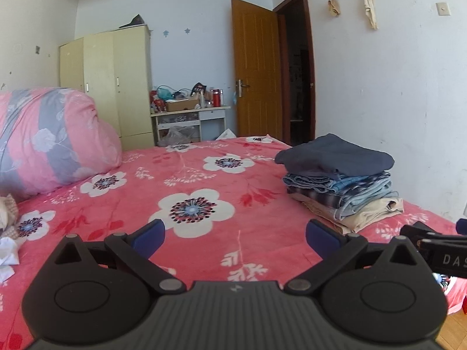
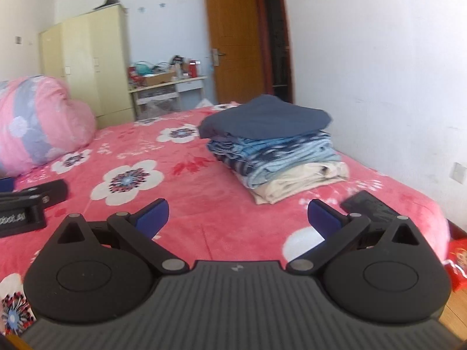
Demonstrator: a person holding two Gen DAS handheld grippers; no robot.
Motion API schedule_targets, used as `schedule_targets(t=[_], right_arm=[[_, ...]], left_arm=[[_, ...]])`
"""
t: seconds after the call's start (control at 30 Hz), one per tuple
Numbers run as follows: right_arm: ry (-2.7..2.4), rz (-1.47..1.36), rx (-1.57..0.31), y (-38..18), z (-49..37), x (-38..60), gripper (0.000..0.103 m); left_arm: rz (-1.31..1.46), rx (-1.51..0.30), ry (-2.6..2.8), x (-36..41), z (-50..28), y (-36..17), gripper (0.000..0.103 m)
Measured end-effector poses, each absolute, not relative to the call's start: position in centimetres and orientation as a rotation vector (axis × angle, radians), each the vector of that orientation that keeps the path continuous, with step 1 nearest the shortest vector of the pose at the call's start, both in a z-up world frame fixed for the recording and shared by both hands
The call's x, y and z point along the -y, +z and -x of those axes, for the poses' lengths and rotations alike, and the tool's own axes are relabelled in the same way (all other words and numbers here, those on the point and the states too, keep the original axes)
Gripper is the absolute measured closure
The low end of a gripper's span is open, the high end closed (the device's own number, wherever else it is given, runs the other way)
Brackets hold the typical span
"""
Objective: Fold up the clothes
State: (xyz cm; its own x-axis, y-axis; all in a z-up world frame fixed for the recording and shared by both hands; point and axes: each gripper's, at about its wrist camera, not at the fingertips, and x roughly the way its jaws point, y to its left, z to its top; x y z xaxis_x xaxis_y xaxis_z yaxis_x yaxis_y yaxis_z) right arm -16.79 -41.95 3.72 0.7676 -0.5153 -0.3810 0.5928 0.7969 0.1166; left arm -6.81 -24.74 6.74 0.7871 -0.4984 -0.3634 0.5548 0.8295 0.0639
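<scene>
Loose laundry, far left: a crumpled heap of white and beige cloth (image 1: 7, 233) lies at the left edge of the bed, just in front of the rolled pink and grey floral quilt (image 1: 55, 140). You see only its edge, so what garments it holds cannot be told.
How it will handle: judge it soft, light and limp. It will sag and drag on the plush pink floral bedspread (image 1: 204, 175). Pinch a hem or corner, not the bulk.
Left gripper (image 1: 235, 233): your jaws stand wide apart with nothing between the blue pads (image 1: 149, 237). It hovers over the bedspread, tilted slightly down.
Right gripper (image 2: 238, 218): also spread wide and empty, hovering over the bed at a similar slight downward tilt, just beside the left one.
Folded stack, right: a neat pile of folded clothes (image 2: 274, 148), dark navy on top, blue denim and plaid in the middle, beige at the bottom, sits on the right side of the bed, near the wall.
Stack handling: judge it heavier and prone to sliding apart. Support it from underneath at both sides.
Flat black object (image 2: 369, 207): lies on the bed just beyond your right pad; steer clear.
</scene>
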Motion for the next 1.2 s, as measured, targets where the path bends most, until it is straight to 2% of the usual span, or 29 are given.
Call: schedule_targets(t=[0.53,1.2], right_arm=[[-0.661,-0.231,-0.429,4.7,15.7,38.2,0.001],[-0.694,-0.168,-0.465,4.1,14.7,37.9,0.001]], left_arm=[[-0.104,-0.437,-0.531,21.2,7.3,6.8,0.000],[-0.106,-0.439,-0.537,20.5,7.4,6.8,0.000]])
